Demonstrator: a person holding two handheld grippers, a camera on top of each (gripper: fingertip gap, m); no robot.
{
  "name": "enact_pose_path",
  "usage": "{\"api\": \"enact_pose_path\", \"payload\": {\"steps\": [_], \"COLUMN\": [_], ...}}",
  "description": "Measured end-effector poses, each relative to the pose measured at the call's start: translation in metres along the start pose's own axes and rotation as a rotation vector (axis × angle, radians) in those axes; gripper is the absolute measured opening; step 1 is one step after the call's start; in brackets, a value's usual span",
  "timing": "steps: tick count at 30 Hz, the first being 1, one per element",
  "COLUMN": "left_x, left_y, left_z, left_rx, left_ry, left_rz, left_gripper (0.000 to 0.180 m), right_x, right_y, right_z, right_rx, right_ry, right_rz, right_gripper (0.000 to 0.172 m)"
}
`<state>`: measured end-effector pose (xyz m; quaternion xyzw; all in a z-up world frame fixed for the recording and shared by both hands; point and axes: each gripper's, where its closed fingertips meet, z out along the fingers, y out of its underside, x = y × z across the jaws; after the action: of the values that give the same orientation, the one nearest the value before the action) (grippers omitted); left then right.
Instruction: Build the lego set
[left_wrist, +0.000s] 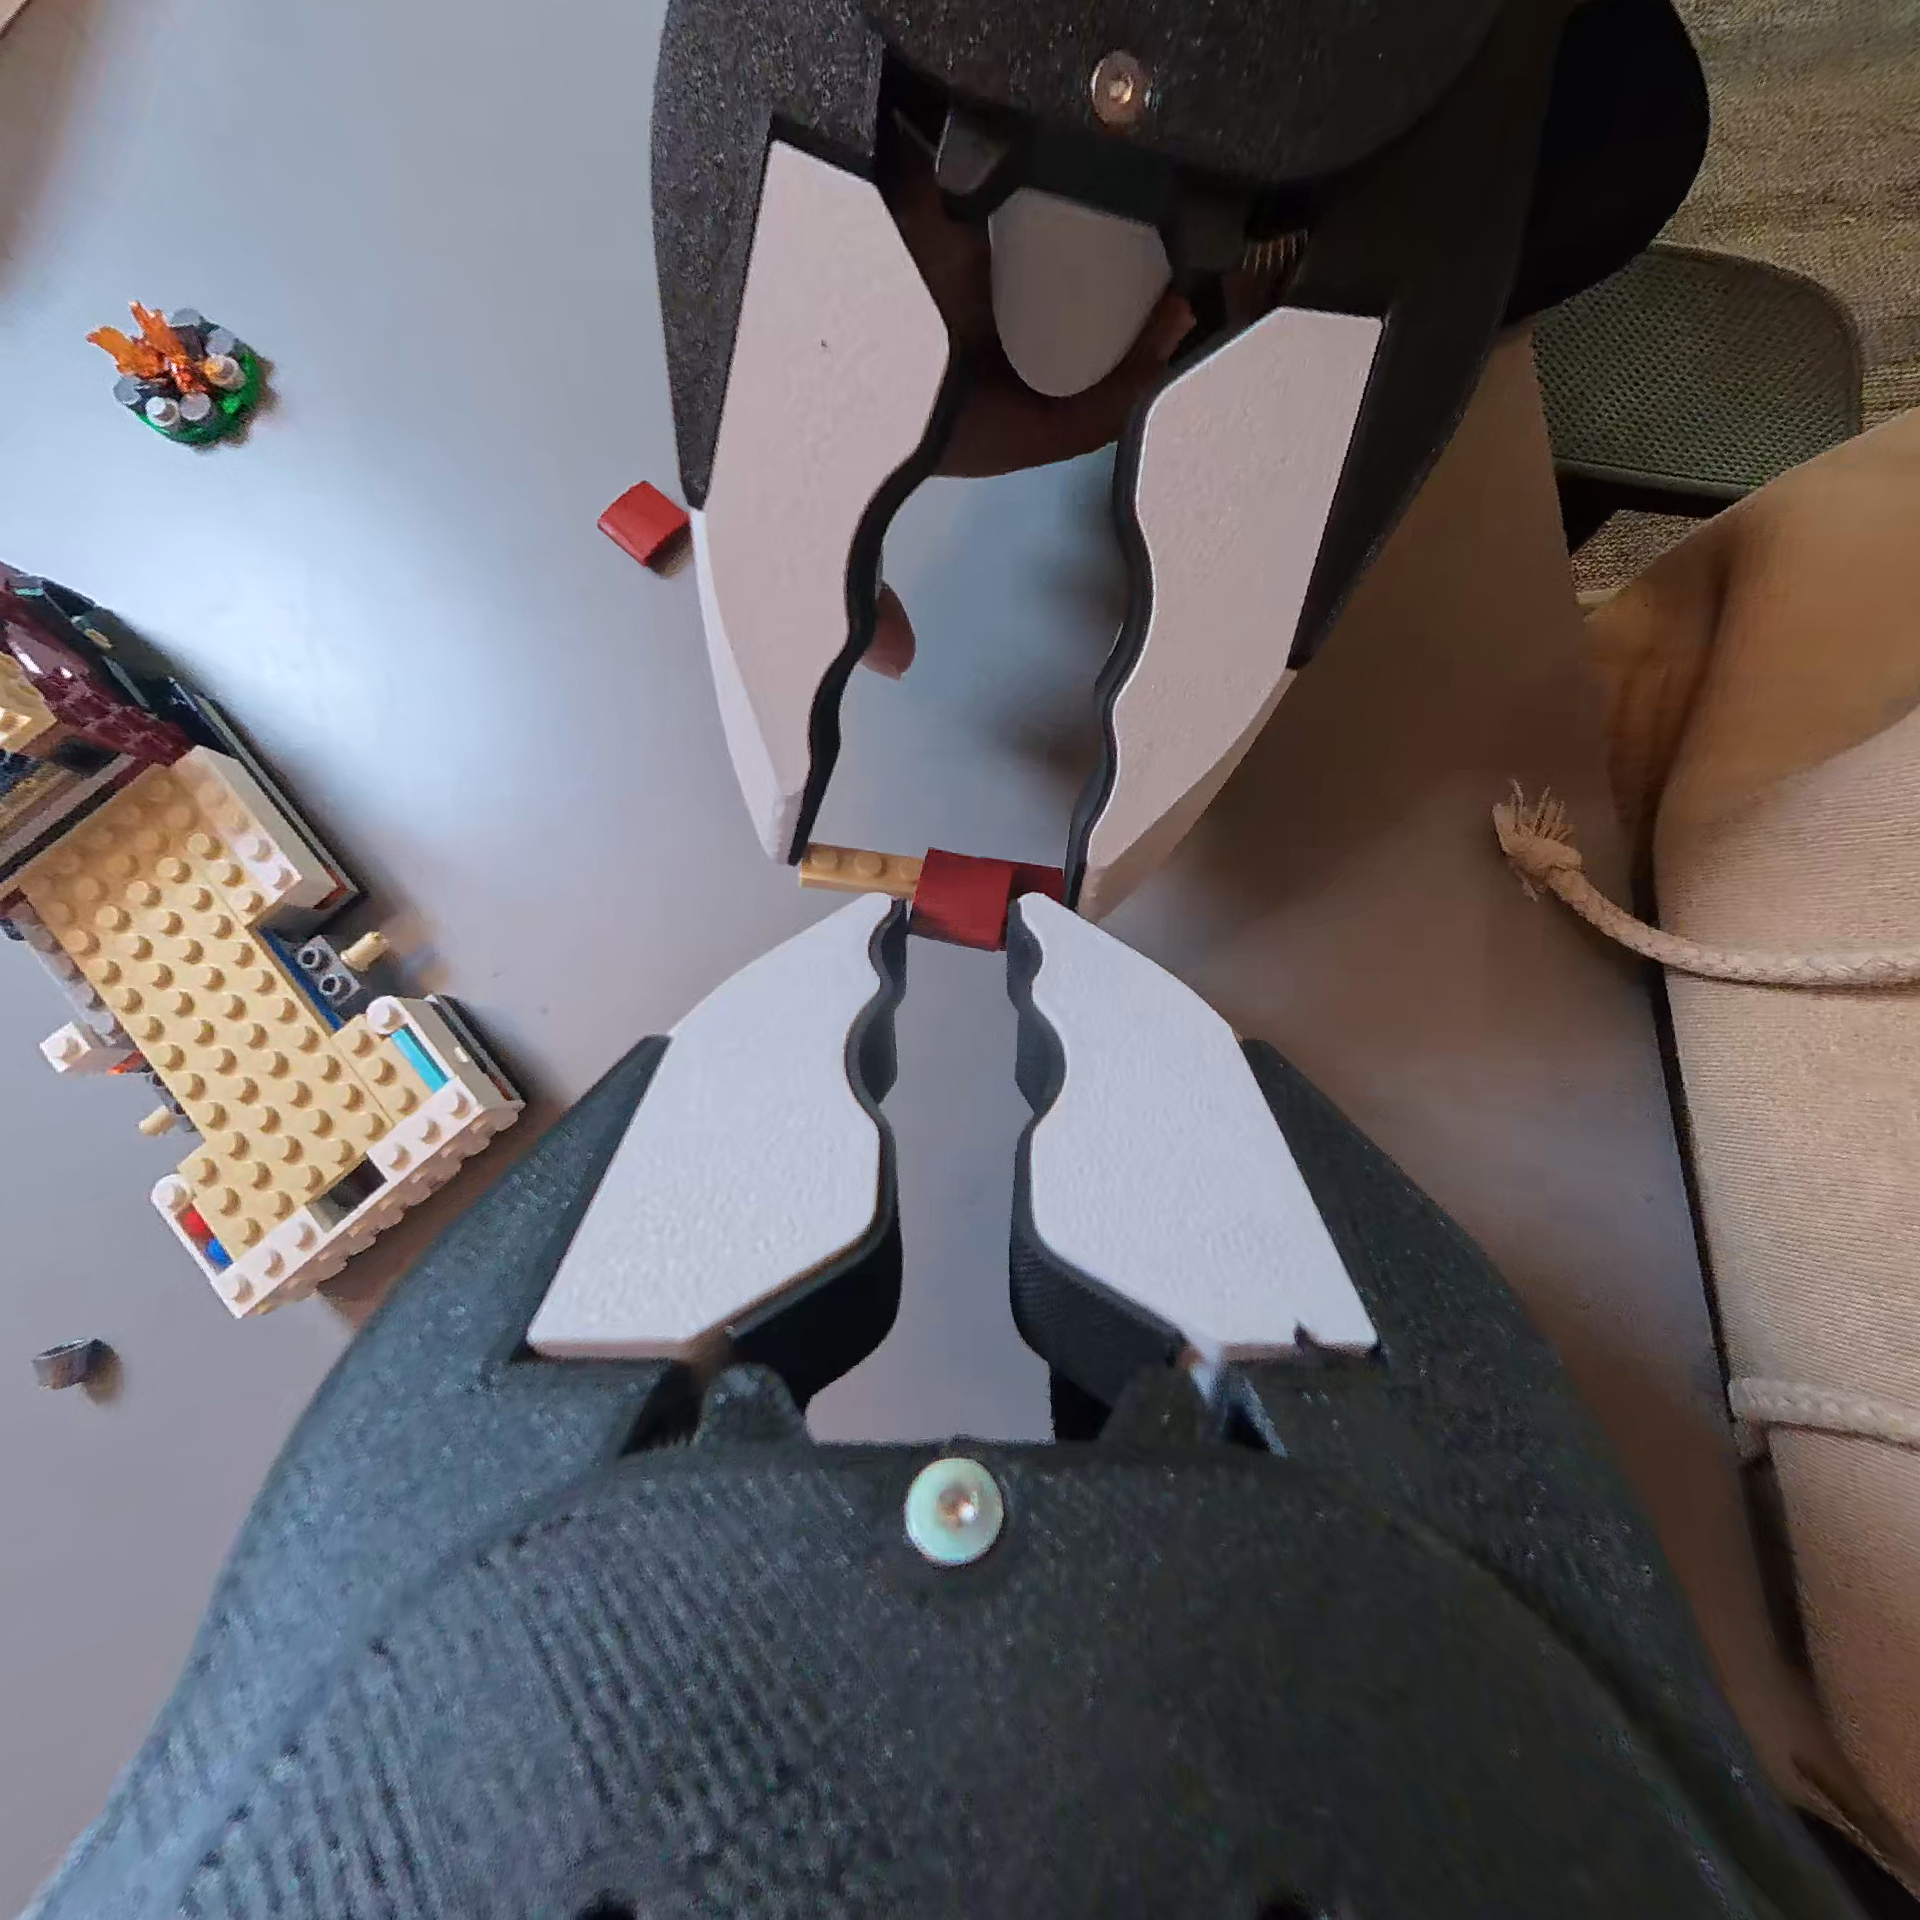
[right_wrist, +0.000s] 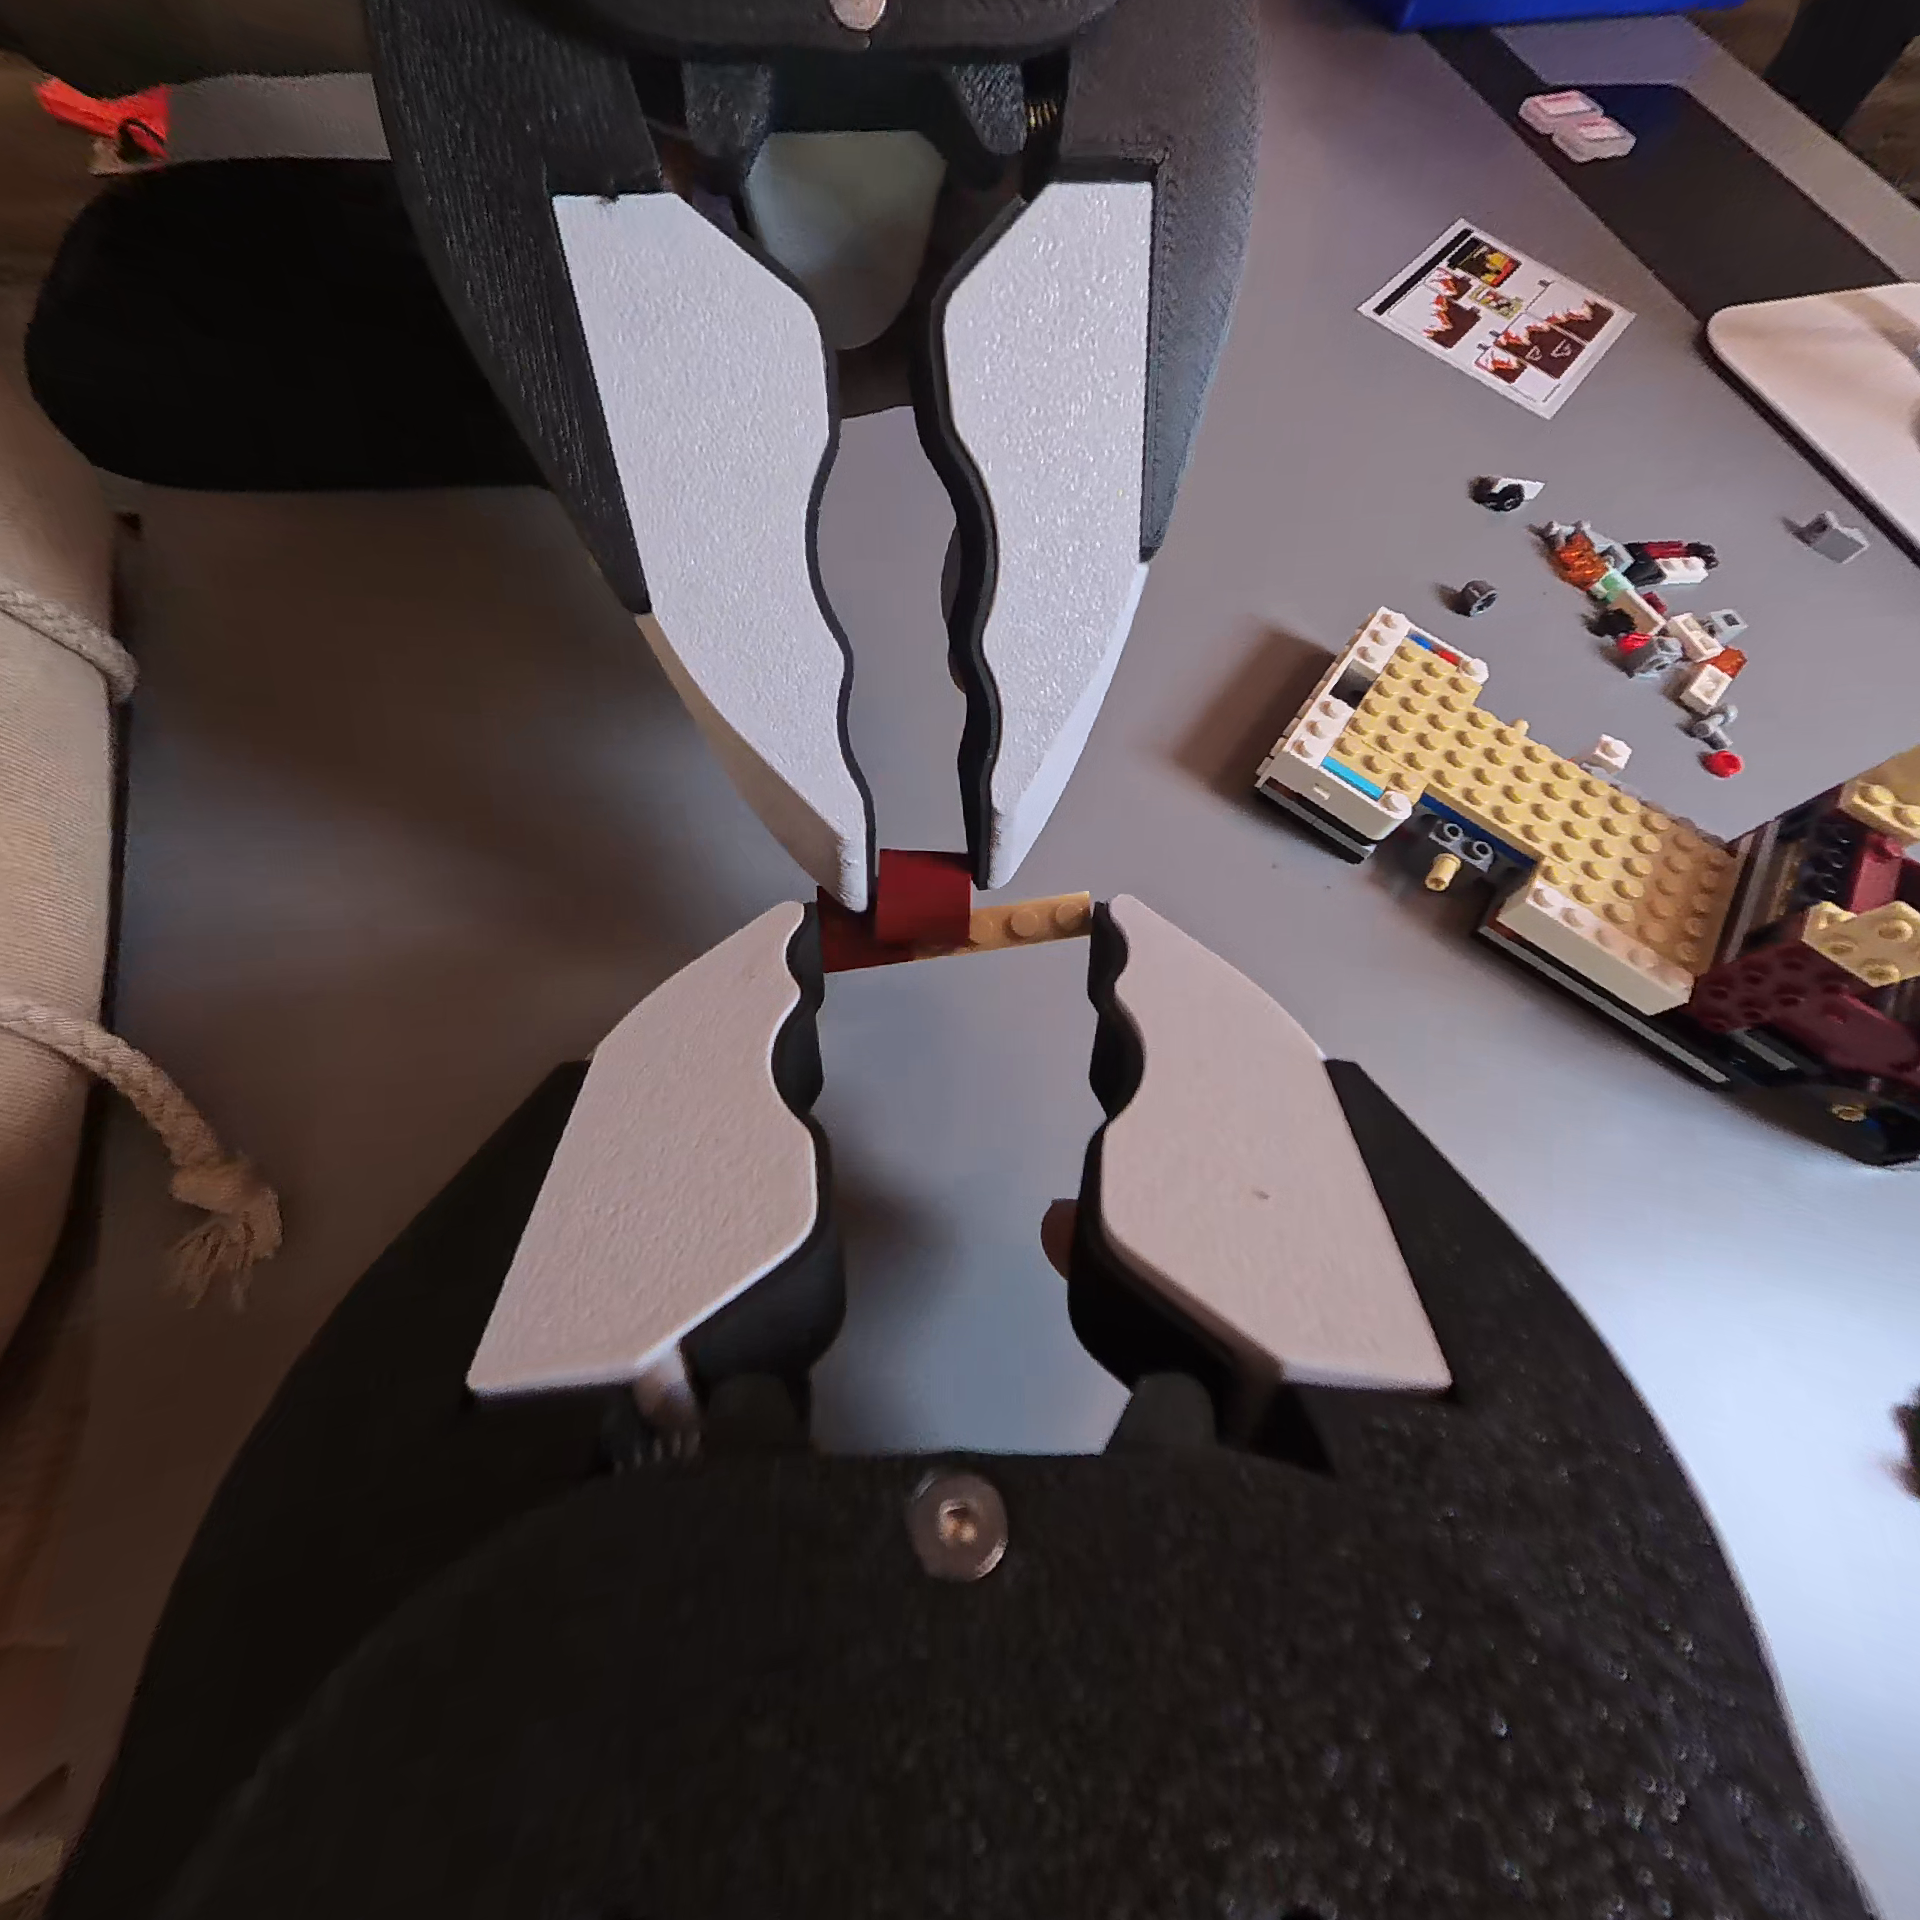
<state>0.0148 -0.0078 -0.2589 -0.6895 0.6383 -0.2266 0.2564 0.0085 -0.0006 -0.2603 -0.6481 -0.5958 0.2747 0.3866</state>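
My two grippers meet tip to tip above the grey table (left_wrist: 416, 312). My left gripper (left_wrist: 958, 920) is shut on a small dark red brick (left_wrist: 961, 896), with both pads pressed on its sides. That brick sits on a thin tan studded plate (left_wrist: 852, 868), which has another dark red piece (left_wrist: 1039, 881) at one end. My right gripper (right_wrist: 956, 935) is shut on the tan plate (right_wrist: 1039, 923) lengthwise, one pad on each end. The right wrist view shows the left gripper (right_wrist: 920, 883) coming from above and clamping the red brick (right_wrist: 923, 896).
A large brick build with tan plates (left_wrist: 208, 997) lies on the table, to the right in the right wrist view (right_wrist: 1507, 790). Also there are a loose red piece (left_wrist: 644, 523), a small campfire build (left_wrist: 187, 374), a pile of small pieces (right_wrist: 1652, 613), a sticker sheet (right_wrist: 1496, 317) and a beige corded bag (left_wrist: 1787, 935). Both grippers' tips are close together, under 4 cm apart.
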Motion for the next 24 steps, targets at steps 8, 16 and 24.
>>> {"api": "enact_pose_path", "payload": {"steps": [8, 16, 24], "left_x": [0.001, 0.0, -0.001], "left_y": [-0.003, -0.001, -0.008], "left_z": [0.002, 0.002, -0.009], "left_rx": [-0.003, 0.006, 0.105], "left_ry": [0.027, 0.041, 0.091], "left_rz": [-0.016, -0.032, -0.136], "left_gripper": [0.019, 0.021, 0.03], "right_x": [0.0, -0.002, 0.0], "right_y": [0.002, 0.003, 0.003], "right_z": [-0.003, -0.002, -0.002], "right_rx": [-0.023, -0.028, -0.026], "right_ry": [-0.006, -0.031, -0.036], "right_rz": [0.026, 0.046, 0.048], "right_gripper": [0.05, 0.05, 0.05]}}
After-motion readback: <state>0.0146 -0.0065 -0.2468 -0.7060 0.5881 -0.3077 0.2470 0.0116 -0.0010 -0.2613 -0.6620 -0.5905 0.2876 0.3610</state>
